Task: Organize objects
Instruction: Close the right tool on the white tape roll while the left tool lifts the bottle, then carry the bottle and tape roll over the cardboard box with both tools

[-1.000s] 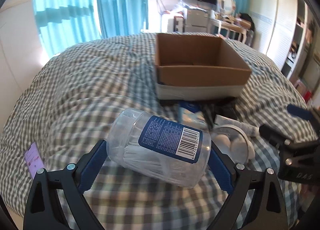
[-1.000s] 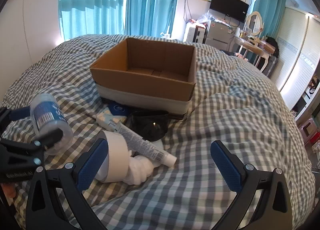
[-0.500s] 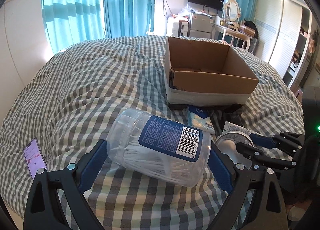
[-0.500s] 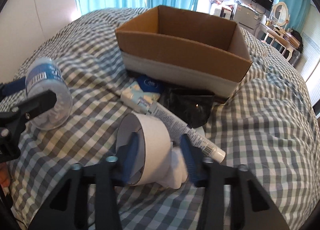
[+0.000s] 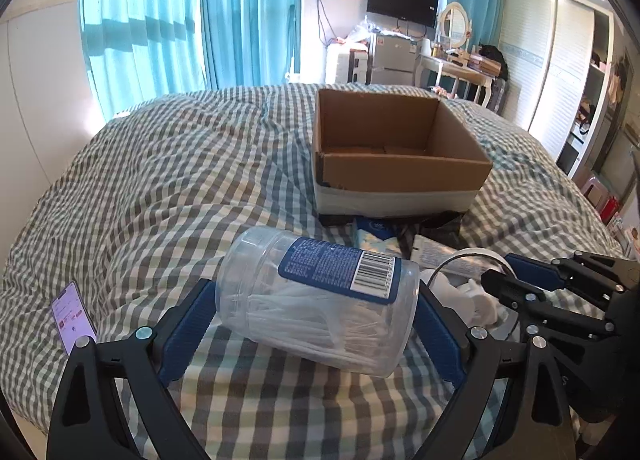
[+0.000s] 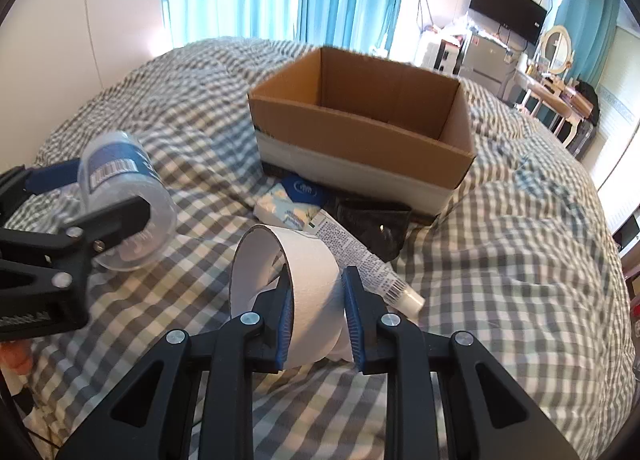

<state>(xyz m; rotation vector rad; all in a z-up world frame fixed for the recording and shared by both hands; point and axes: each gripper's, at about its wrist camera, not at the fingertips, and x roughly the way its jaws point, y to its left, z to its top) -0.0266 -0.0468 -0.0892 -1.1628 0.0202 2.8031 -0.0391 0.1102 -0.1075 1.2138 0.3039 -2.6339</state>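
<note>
The left gripper (image 5: 316,324) clamps a clear jar (image 5: 320,296) across its wide jaws. The right gripper (image 6: 318,314), jaws just closing, pinches a tape roll (image 6: 296,284) above the bed (image 6: 520,260).

A grey-and-white checked bedspread (image 6: 500,260) lies under everything. Ahead of the black, blue-padded right tool (image 6: 318,316) stands a brown cardboard box (image 6: 360,132) with a white band; between its pads sits a white paper roll (image 6: 308,280). The clear jar (image 5: 316,300) in the left tool (image 5: 316,324) has a blue label.
</note>
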